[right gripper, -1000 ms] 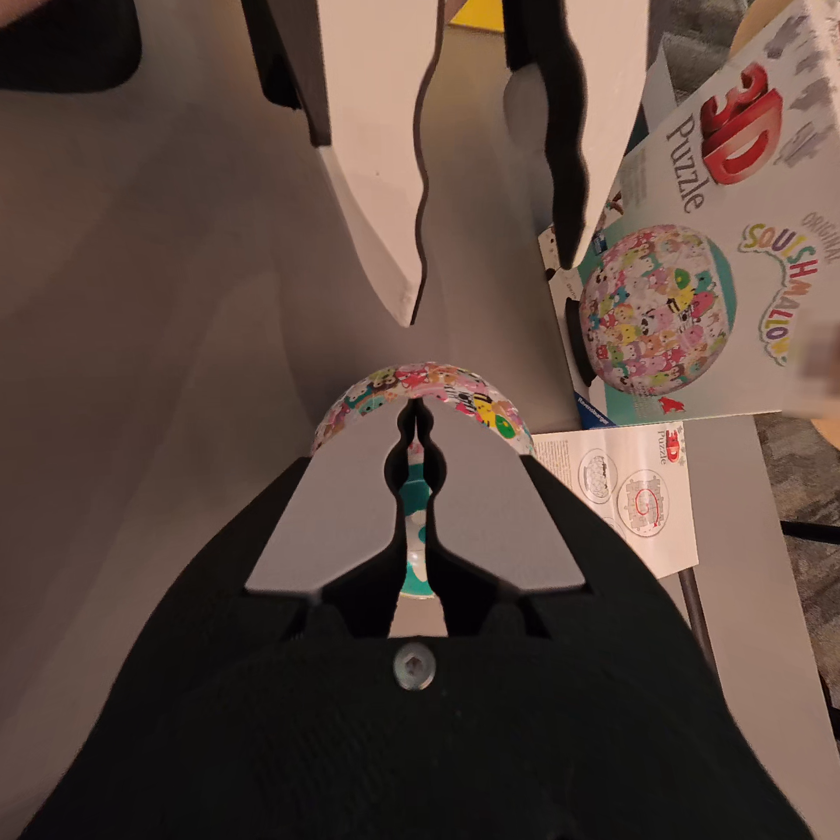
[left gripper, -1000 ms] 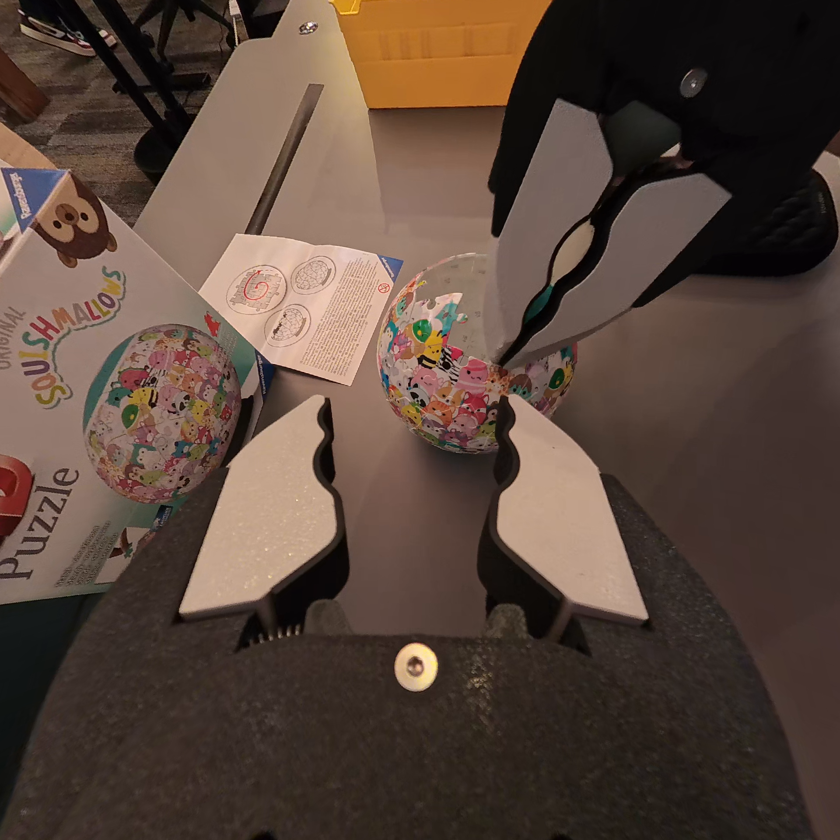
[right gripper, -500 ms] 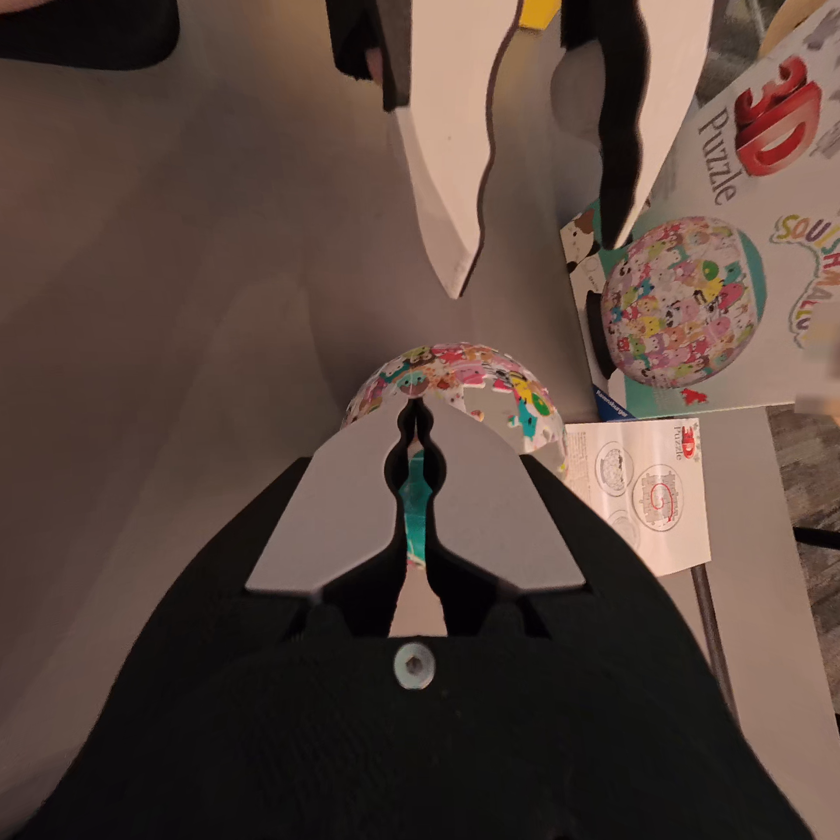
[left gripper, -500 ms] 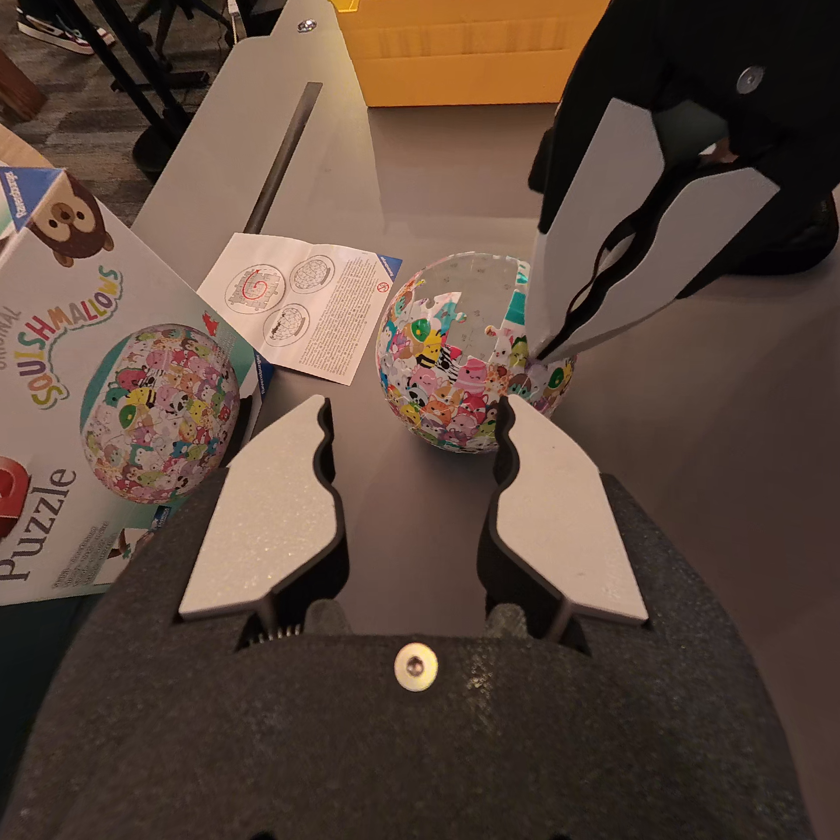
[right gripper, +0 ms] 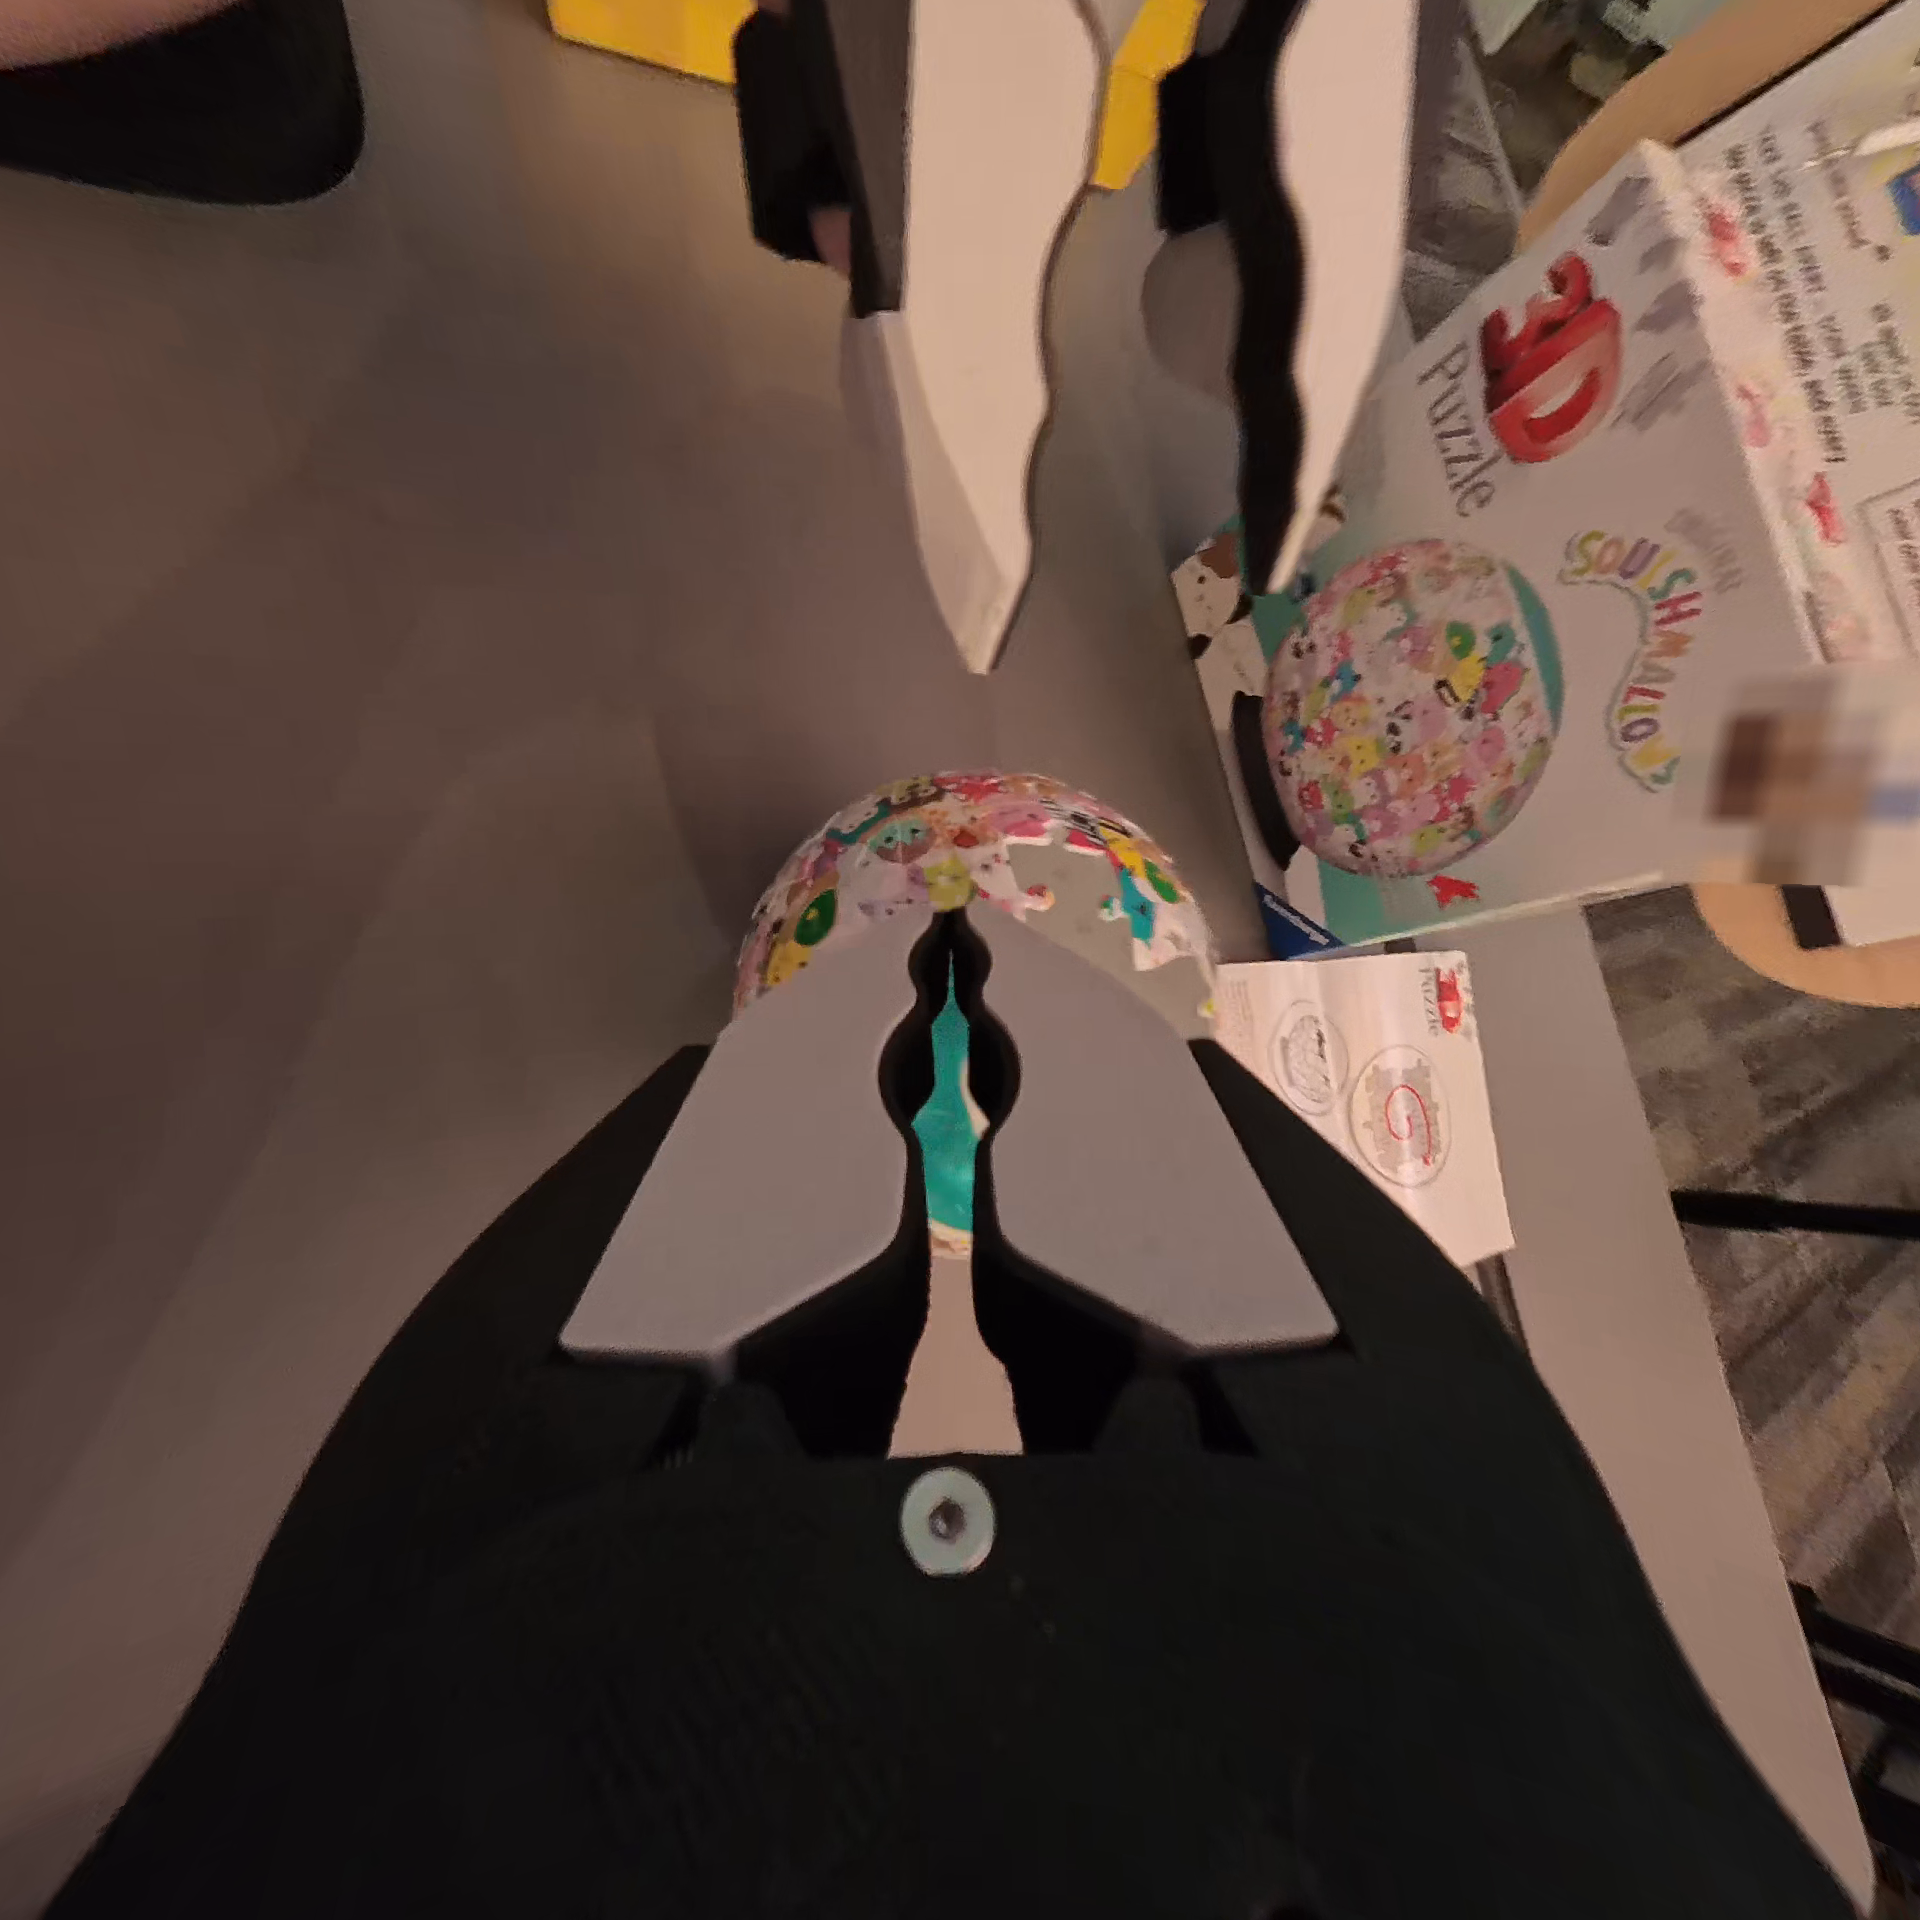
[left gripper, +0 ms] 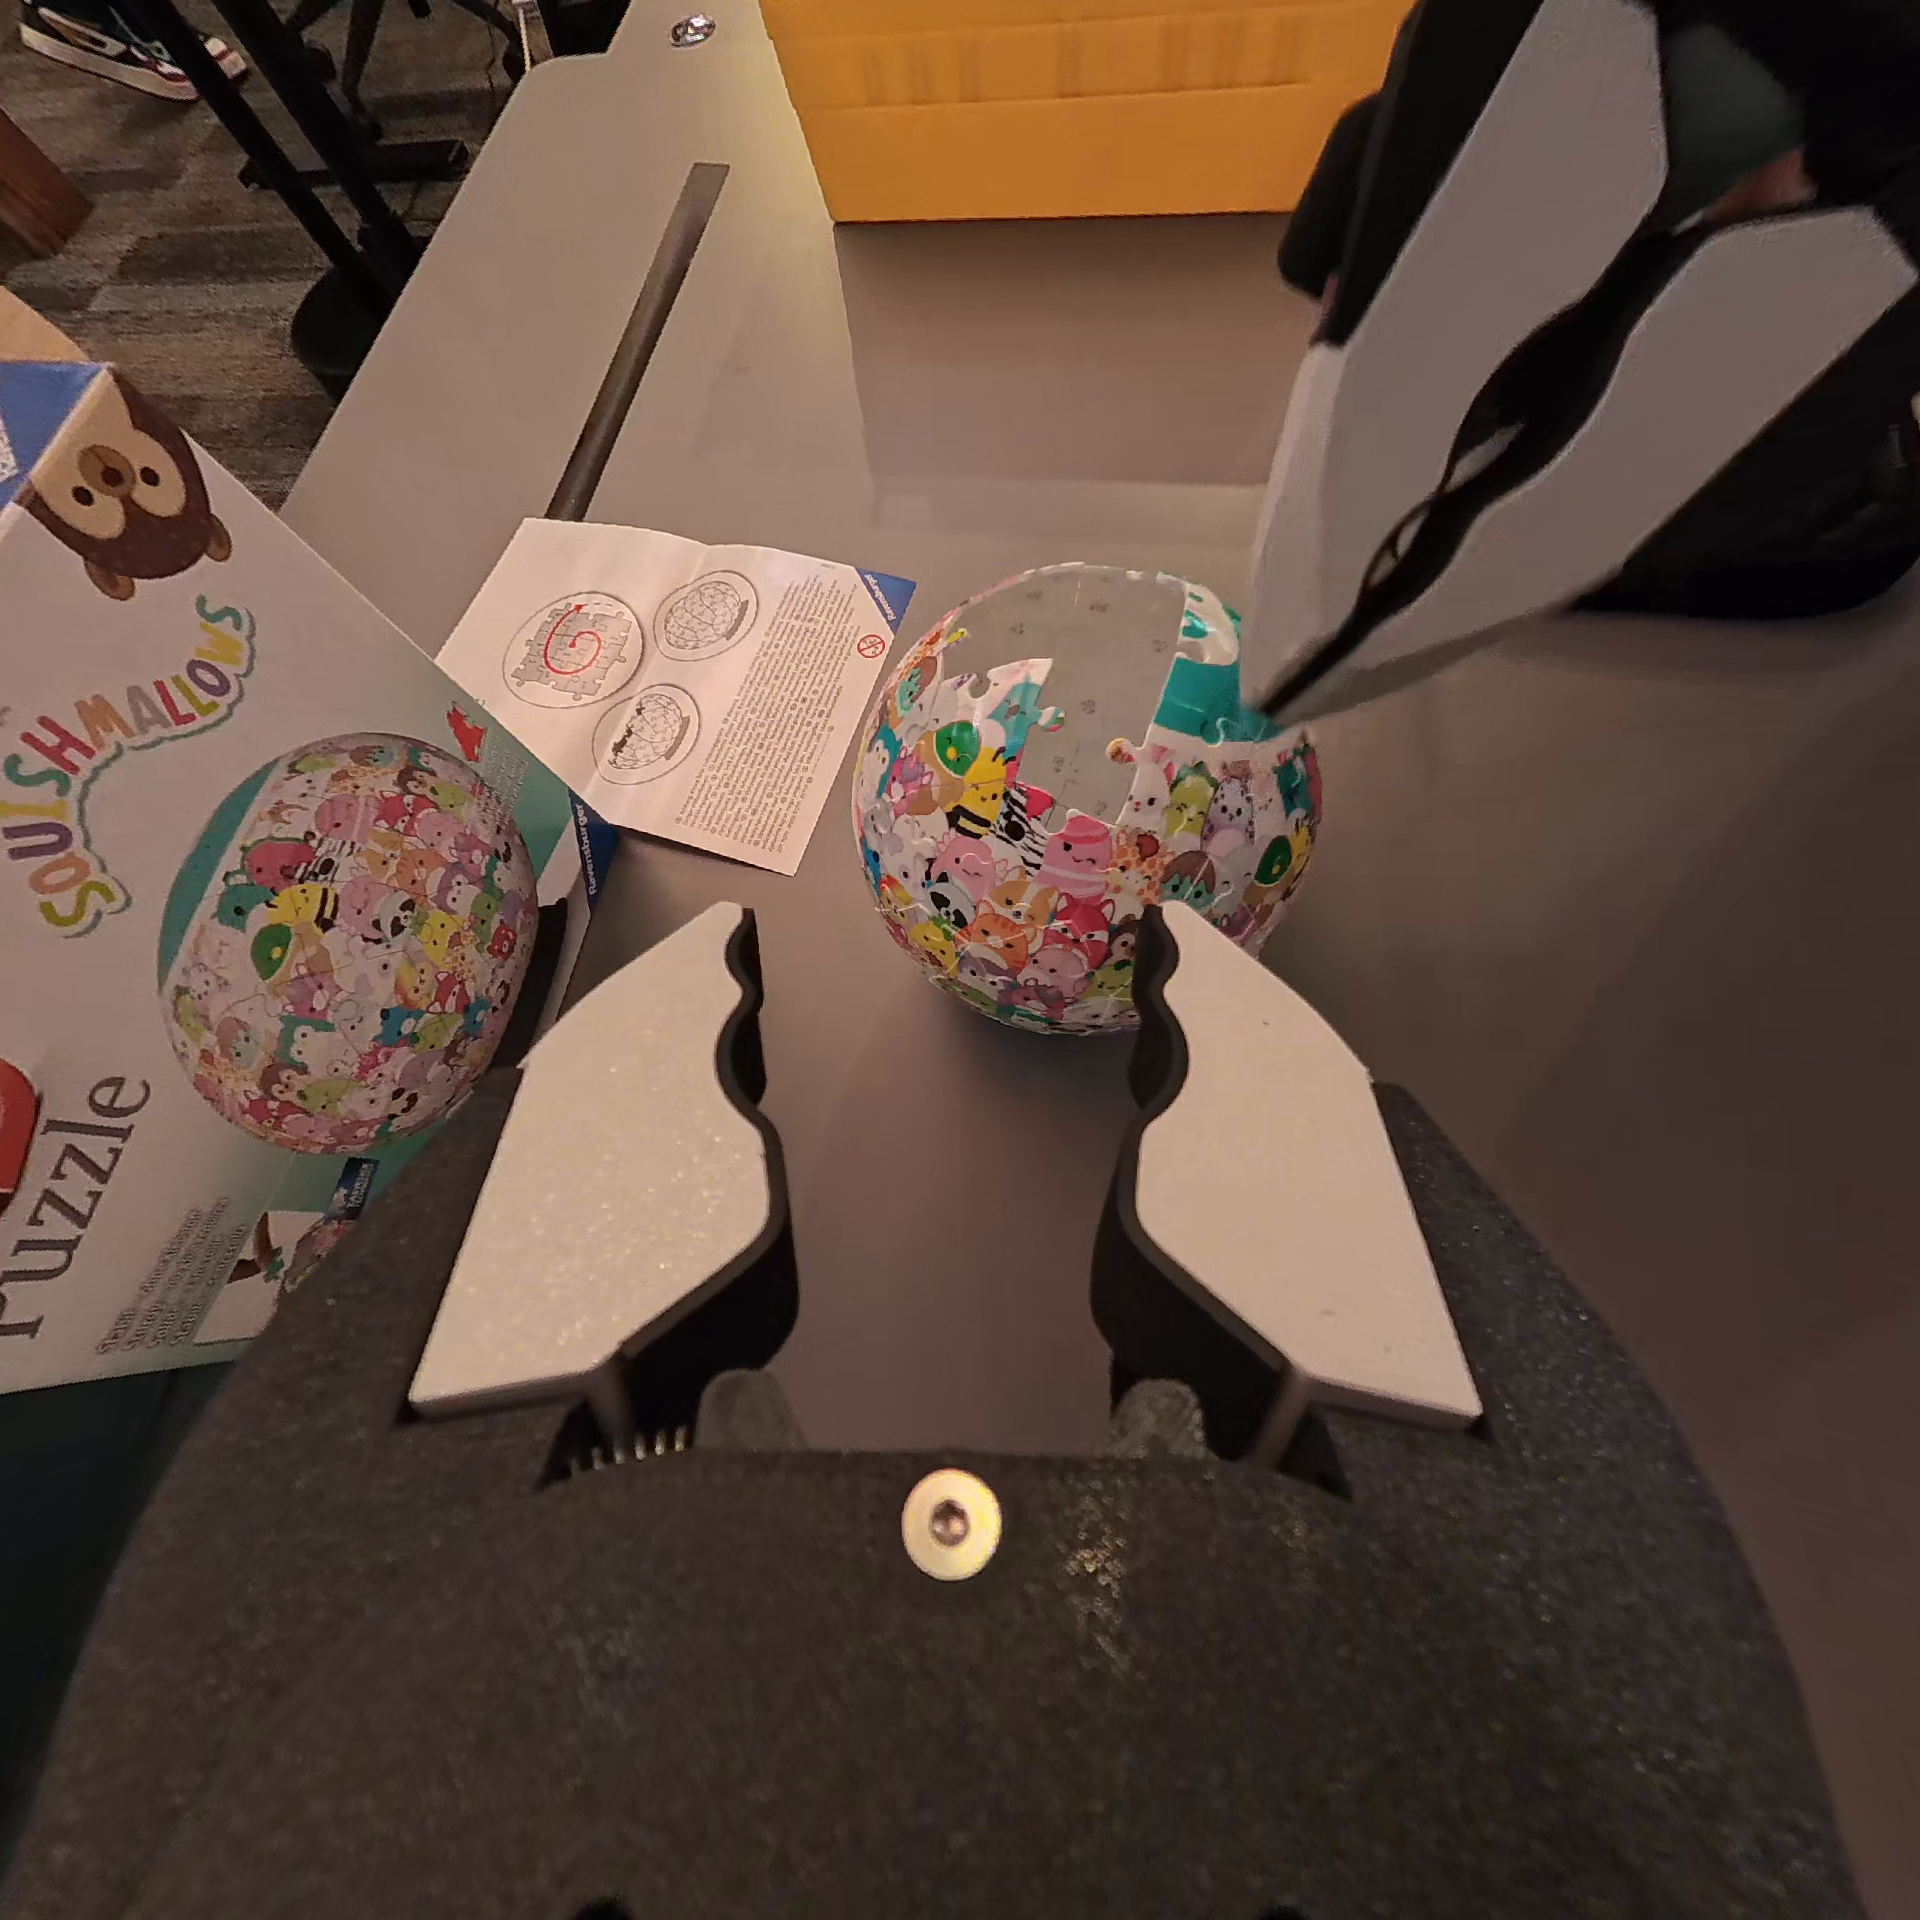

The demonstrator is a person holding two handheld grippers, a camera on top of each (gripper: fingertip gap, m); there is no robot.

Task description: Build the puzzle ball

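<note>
The right tongs (right gripper: 948,920) are clenched on a teal puzzle piece (right gripper: 951,1132) at the rim of the puzzle ball (left gripper: 1081,821), frame centre on the grey desk (left gripper: 1558,935). The left tongs (left gripper: 951,925) are released and empty. The glossy, curved shell is judged roughly two-thirds built; the top is open. A cardboard puzzle box (left gripper: 260,883) and paper instruction leaflet (left gripper: 675,686) lie at left.

Dim, warm indoor light. Soft glare on table (left gripper: 997,416) toward 12 o'clock. Wide-angle bending at all edges. Right wrist view motion-blurred, worst from 12 to 3 o'clock; box (right gripper: 1662,520) smeared.
</note>
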